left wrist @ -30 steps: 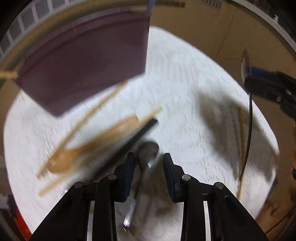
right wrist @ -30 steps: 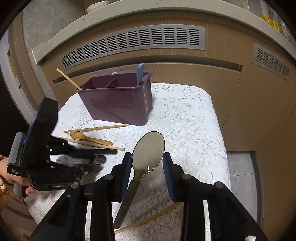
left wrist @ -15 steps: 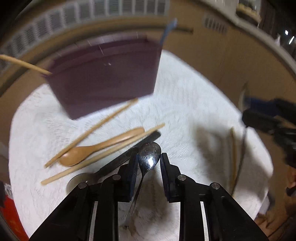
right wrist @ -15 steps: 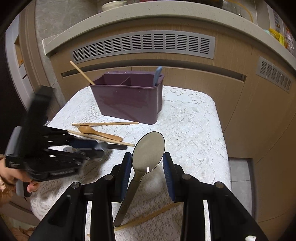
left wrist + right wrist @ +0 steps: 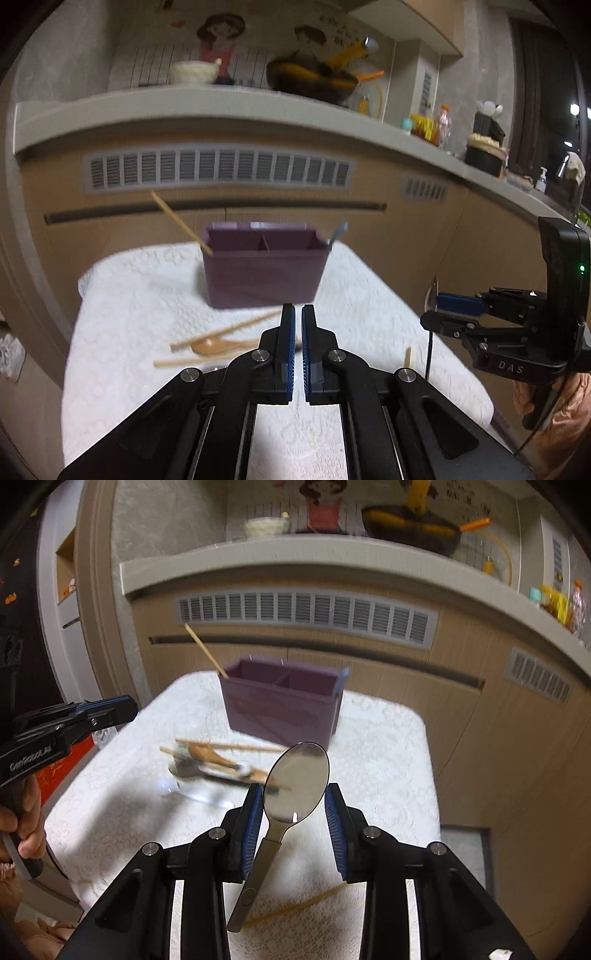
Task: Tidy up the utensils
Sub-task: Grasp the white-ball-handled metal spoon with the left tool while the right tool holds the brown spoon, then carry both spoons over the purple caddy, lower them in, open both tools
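metal spoon point(image 5: 297, 779): shiny oval bowl, flat handle | right claw point(image 5: 294, 821) grasping it | left claw point(image 5: 298, 345) clenched, empty

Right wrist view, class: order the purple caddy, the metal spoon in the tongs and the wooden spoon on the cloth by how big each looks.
1. Purple caddy
2. Metal spoon, though it sits nearest the camera, which inflates it
3. Wooden spoon, blurred and partly hidden

Cloth point(image 5: 369, 295) right of organizer point(image 5: 264, 275) bare; utensil pile point(image 5: 218, 341) blocks front.
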A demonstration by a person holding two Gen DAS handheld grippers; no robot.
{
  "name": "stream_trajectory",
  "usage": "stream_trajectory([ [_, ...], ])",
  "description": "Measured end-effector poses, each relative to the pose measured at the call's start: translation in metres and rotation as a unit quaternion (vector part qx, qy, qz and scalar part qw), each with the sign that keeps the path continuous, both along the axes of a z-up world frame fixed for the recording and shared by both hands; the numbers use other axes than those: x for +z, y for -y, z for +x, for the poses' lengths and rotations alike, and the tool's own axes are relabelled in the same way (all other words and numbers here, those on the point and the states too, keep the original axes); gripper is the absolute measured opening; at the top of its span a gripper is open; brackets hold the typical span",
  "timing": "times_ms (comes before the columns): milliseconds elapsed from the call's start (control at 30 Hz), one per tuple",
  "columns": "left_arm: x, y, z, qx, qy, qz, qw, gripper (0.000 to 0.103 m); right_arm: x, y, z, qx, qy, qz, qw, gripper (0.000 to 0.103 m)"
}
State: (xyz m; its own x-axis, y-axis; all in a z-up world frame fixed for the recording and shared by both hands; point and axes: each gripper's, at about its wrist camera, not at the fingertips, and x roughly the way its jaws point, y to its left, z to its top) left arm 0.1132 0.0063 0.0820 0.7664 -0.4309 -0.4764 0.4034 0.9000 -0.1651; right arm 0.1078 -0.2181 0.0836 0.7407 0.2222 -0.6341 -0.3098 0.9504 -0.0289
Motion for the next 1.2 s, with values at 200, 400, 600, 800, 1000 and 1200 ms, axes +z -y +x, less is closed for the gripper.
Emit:
stream_trajectory([
  [200,-0.002,-0.013,0.019,0.02,-0.047,0.007,0.9986,0.007,0.008,-0.005,0.0,-0.004,0.013,-0.018,1.0,0.031],
  [400,-0.066,0.002,0.067,0.0,-0.181,0.017,0.9833,0.054,-0.014,0.001,0.012,-0.011,-0.022,-0.013,1.0,0.031],
  [600,-0.099,0.048,0.127,-0.005,-0.204,0.069,0.9766,0.057,-0.021,0.007,0.026,-0.015,-0.027,-0.008,0.999,0.031],
  [800,-0.12,0.086,0.161,0.007,-0.197,0.14,0.9704,0.057,-0.027,0.009,0.038,-0.013,-0.035,-0.003,0.999,0.031],
  [1000,-0.138,0.089,0.176,0.017,-0.211,0.148,0.966,0.037,-0.036,0.008,0.045,-0.01,-0.047,-0.003,0.999,0.031],
  [1200,-0.135,0.077,0.159,0.021,-0.185,0.135,0.9731,0.022,-0.038,0.004,0.045,-0.01,-0.05,-0.007,0.999,0.031],
])
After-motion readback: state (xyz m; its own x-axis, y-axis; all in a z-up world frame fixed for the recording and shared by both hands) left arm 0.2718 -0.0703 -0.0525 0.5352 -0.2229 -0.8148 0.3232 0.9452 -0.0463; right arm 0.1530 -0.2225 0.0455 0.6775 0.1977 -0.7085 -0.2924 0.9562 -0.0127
